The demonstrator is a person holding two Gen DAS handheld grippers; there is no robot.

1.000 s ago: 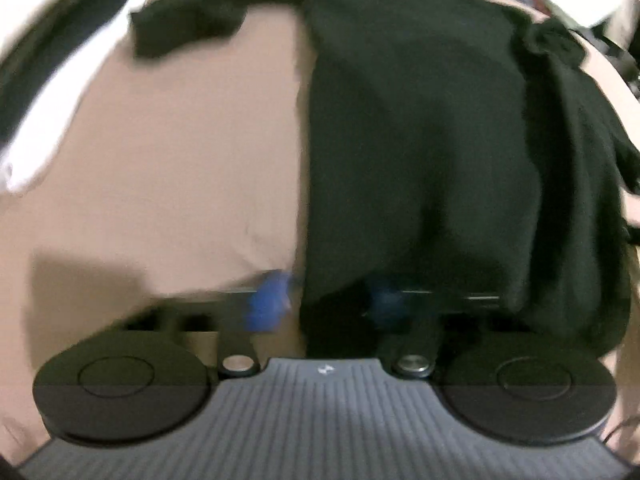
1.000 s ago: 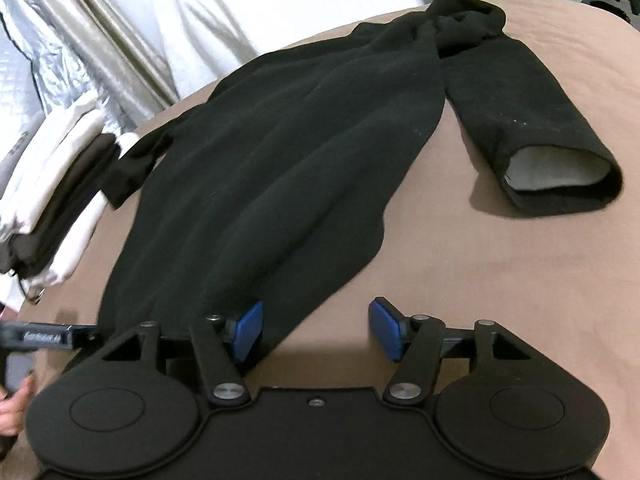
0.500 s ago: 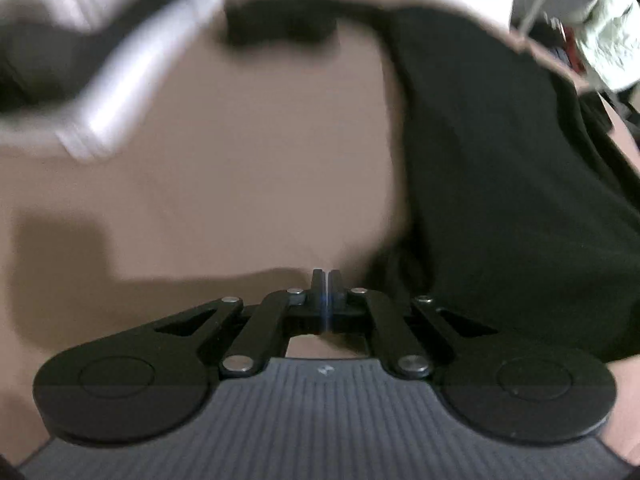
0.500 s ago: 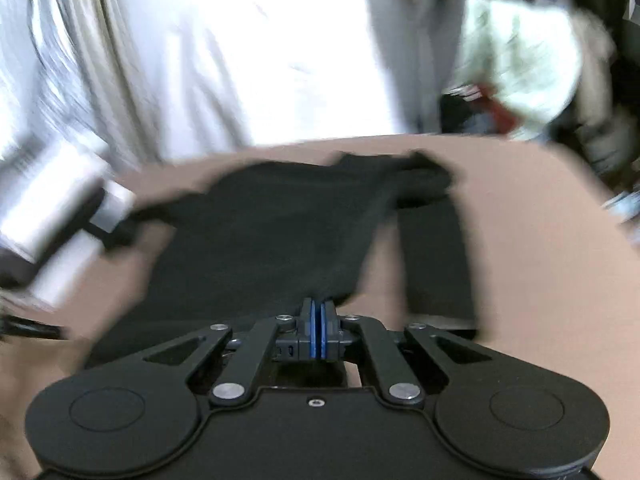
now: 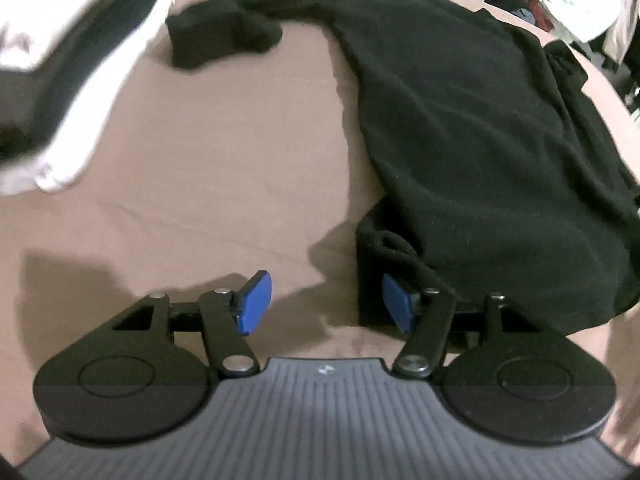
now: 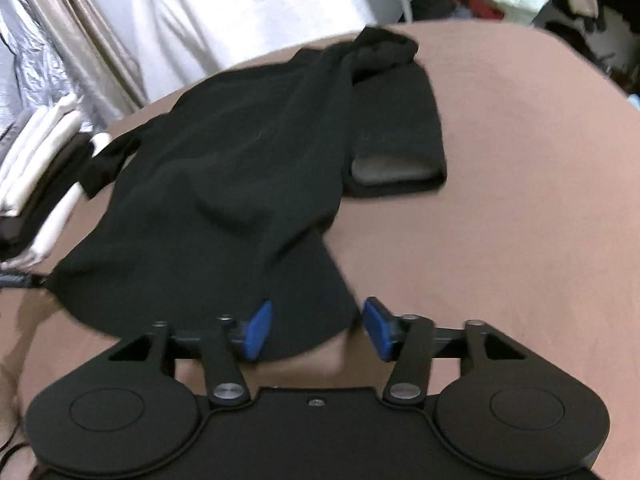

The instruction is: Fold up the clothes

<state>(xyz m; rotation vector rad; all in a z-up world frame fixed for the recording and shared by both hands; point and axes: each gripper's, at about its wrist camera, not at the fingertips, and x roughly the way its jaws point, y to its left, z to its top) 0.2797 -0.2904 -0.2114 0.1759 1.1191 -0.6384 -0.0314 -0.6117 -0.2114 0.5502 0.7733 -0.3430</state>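
My left tool (image 5: 326,304) has its jaws opening, blue pads apart over bare brown cover; the hem corner of the black sweater (image 5: 480,140) lies just beside its right-hand pad, and nothing is gripped. My right tool (image 6: 316,330) is opening too, with the sweater's lower edge lying between its pads, not pinched.

The sweater lies on the brown bed (image 6: 520,200), long axis running away from both tools toward the far edge, body bunched narrow. One sleeve (image 6: 396,136) is folded back, pale cuff lining showing; the other sleeve (image 5: 220,36) trails far-left toward a stack of folded clothes (image 6: 44,168).
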